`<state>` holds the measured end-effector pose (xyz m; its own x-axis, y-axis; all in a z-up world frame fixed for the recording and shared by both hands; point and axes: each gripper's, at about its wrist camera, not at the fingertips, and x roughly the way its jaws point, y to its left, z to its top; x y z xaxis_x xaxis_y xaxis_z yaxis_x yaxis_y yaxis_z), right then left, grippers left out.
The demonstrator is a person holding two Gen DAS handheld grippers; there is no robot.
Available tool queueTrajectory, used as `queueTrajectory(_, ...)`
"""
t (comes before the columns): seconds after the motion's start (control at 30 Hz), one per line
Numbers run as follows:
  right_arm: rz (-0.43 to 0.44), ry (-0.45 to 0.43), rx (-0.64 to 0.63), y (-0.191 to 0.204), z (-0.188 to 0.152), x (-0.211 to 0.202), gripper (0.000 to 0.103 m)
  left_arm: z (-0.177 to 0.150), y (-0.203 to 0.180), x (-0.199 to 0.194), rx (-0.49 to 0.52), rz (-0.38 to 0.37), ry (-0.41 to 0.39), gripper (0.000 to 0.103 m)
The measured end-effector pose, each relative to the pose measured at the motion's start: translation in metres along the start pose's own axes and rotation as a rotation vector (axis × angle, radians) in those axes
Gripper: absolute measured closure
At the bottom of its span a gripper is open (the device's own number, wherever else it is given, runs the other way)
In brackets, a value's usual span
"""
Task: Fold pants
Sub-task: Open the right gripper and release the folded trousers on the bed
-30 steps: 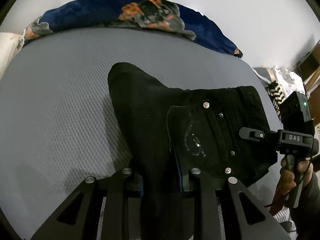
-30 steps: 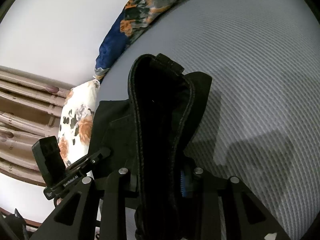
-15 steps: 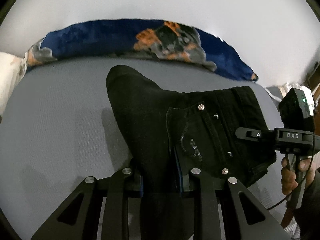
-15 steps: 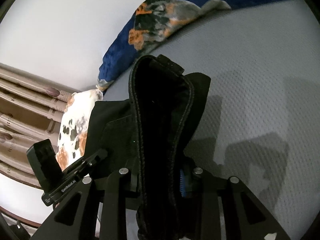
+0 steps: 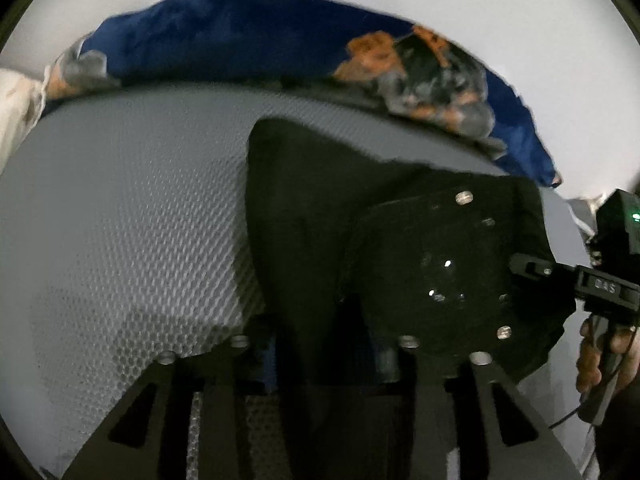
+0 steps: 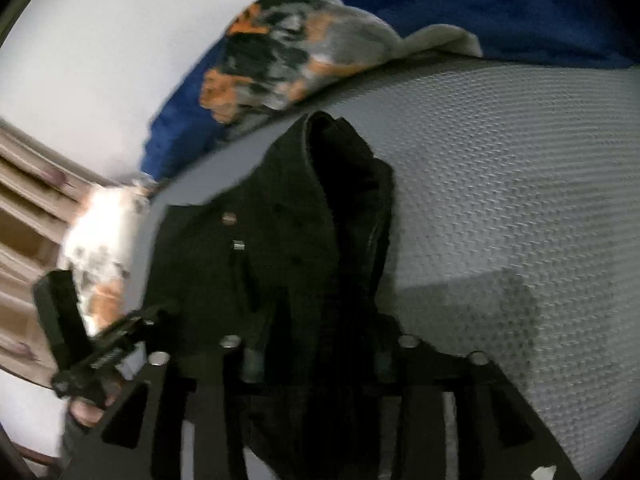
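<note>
While both views are blurred, the left tongs (image 5: 324, 344) and right tongs (image 6: 316, 348) each grip a bunched edge of the black jeans (image 5: 400, 248), held between them above the grey mattress (image 5: 132, 208), near a blue patterned blanket (image 5: 240, 36).
</note>
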<state>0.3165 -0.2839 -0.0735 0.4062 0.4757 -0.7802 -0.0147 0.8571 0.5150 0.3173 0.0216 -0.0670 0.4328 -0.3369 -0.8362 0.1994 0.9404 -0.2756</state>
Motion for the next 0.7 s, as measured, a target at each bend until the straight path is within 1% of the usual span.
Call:
queueTrajectory(0.07,-0.036,-0.017,-0.044,0.002,-0.007,0.0,0.057,-0.006,0.004,0.002,-0.009,0.007,-0.018,0.049)
queueTrajectory(0.13,-0.06,-0.024,-0.061,0.004,-0.012,-0.002,0.053,-0.01,0.005,0.0,-0.025,0.022,-0.026,0.042)
queueTrajectory(0.17,-0.072,-0.026,-0.071,0.005,-0.015,-0.004,0.053,-0.012,0.005,-0.002,-0.027,0.033,-0.028,0.04)
queueTrajectory(0.2,-0.087,-0.032,-0.084,0.007,-0.02,-0.007,0.051,-0.015,0.004,-0.005,-0.021,0.046,-0.033,0.04)
queueTrajectory(0.23,-0.101,-0.035,-0.092,0.007,-0.023,-0.01,0.046,-0.017,0.002,-0.008,-0.014,0.066,-0.039,0.039)
queueTrajectory(0.27,-0.124,-0.039,-0.101,0.009,-0.026,-0.014,0.045,-0.019,0.0,-0.011,-0.007,0.092,-0.042,0.037)
queueTrajectory(0.33,-0.171,-0.066,-0.126,0.012,-0.033,-0.023,0.044,-0.029,-0.005,-0.021,0.012,0.158,-0.052,0.035)
queueTrajectory(0.37,-0.2,-0.086,-0.135,0.016,-0.038,-0.03,0.043,-0.032,-0.007,-0.025,0.019,0.176,-0.055,0.035)
queueTrajectory(0.47,-0.217,-0.136,-0.133,0.022,-0.05,-0.047,0.043,-0.046,-0.017,-0.038,0.048,0.244,-0.059,0.035)
queueTrajectory(0.53,-0.227,-0.167,-0.126,0.026,-0.059,-0.057,0.041,-0.057,-0.024,-0.047,0.061,0.266,-0.062,0.034)
queueTrajectory(0.63,-0.28,-0.204,-0.151,0.039,-0.078,-0.066,0.04,-0.073,-0.033,-0.061,0.08,0.297,-0.071,0.033)
queueTrajectory(0.67,-0.288,-0.21,-0.17,0.045,-0.086,-0.068,0.039,-0.078,-0.036,-0.066,0.086,0.306,-0.081,0.033)
queueTrajectory(0.7,-0.295,-0.213,-0.184,0.049,-0.092,-0.07,0.035,-0.083,-0.039,-0.071,0.094,0.322,-0.091,0.033)
